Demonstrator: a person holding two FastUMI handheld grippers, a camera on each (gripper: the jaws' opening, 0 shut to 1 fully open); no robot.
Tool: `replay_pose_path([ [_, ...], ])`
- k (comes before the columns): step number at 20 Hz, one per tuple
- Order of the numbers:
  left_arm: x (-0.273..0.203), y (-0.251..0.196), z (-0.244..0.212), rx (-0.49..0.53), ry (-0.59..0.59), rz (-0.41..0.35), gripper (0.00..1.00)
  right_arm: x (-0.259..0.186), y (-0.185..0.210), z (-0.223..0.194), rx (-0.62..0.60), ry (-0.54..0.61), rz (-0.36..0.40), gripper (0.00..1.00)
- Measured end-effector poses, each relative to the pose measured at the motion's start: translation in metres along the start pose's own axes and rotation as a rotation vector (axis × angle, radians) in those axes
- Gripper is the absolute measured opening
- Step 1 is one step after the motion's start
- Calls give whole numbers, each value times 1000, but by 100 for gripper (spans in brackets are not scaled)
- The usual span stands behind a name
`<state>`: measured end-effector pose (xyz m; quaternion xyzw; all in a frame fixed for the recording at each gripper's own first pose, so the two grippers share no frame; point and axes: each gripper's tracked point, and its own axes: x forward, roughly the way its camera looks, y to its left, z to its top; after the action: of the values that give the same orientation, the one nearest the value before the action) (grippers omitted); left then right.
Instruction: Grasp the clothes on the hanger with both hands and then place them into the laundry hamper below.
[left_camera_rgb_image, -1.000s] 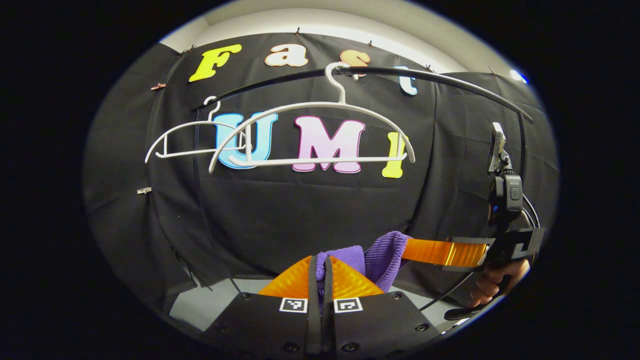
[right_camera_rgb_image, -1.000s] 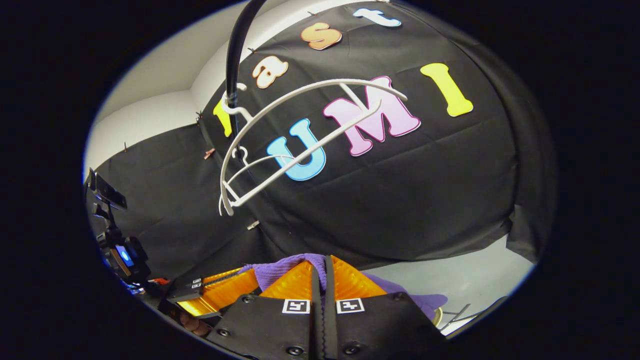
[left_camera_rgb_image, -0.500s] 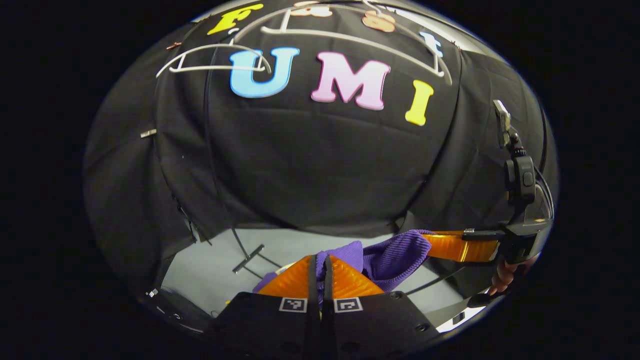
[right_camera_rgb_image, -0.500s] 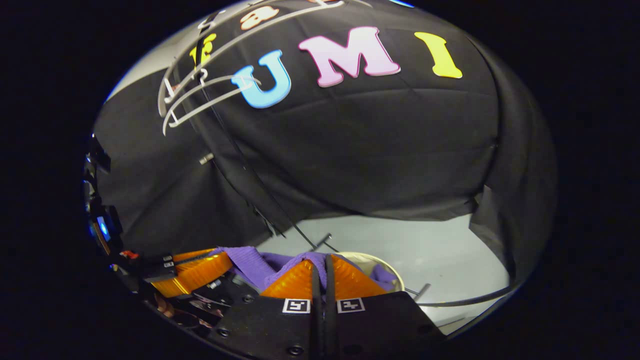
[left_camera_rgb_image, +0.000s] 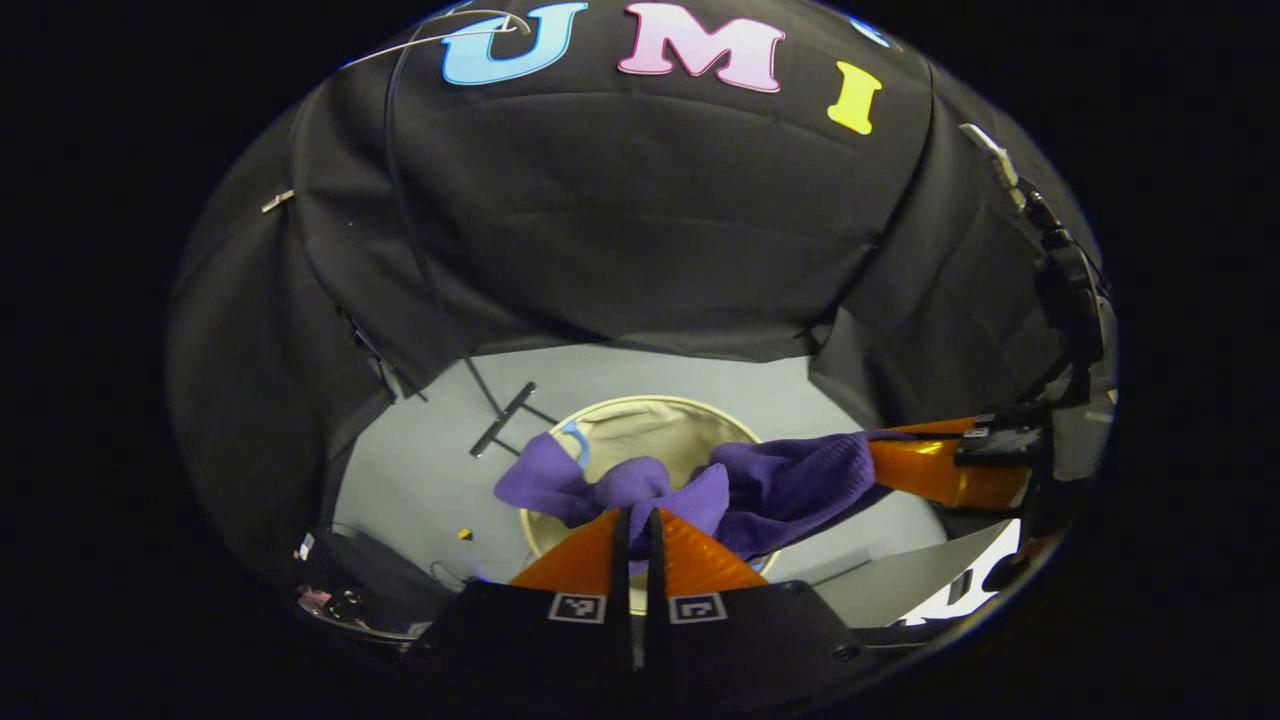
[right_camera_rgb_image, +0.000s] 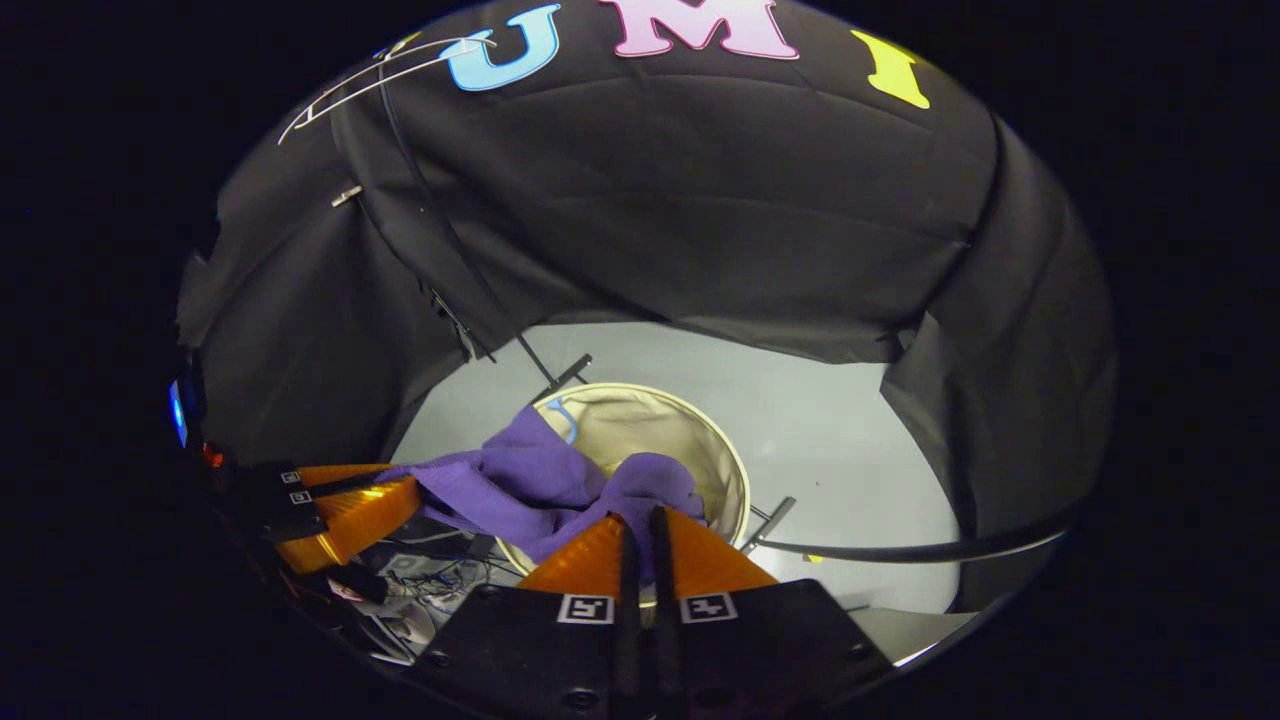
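left gripper view: left gripper (left_camera_rgb_image: 638, 520) fingers pinching purple garment (left_camera_rgb_image: 770, 485) | right gripper (right_camera_rgb_image: 640, 520) likewise | both tilted down over hamper (right_camera_rgb_image: 690, 425)

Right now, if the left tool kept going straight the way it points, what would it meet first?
Beyond the purple garment it grips, the left tool points at the laundry hamper, probably its open mouth; depth is unclear.

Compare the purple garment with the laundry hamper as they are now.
The purple garment is soft, crumpled and held in the air; the laundry hamper is a round open tub standing on the floor. The garment is dark purple, the hamper pale cream. Both sets of tongs, left and right, pinch the garment, not the hamper.
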<state>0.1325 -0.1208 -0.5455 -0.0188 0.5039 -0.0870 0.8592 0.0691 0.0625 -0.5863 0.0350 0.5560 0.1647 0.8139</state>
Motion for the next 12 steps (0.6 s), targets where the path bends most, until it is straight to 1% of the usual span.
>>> replay_pose_path([
  [3, 2, 9, -4, 10, 15, 35, 53, -2, -9, 0, -23, -6, -43, 99],
  [4, 3, 11, -1, 19, 16, 46, 68, 0, -7, -2, -25, -3, -51, 96],
  [5, 2, 12, -2, 25, 16, 54, 83, -1, -6, -2, -20, -3, -49, 97],
  [7, 2, 14, -1, 31, 19, 63, 83, -2, -5, -1, -8, -3, -48, 97],
  [12, 3, 13, -1, 32, 18, 59, 84, -4, -8, 2, -9, -14, -60, 98],
])
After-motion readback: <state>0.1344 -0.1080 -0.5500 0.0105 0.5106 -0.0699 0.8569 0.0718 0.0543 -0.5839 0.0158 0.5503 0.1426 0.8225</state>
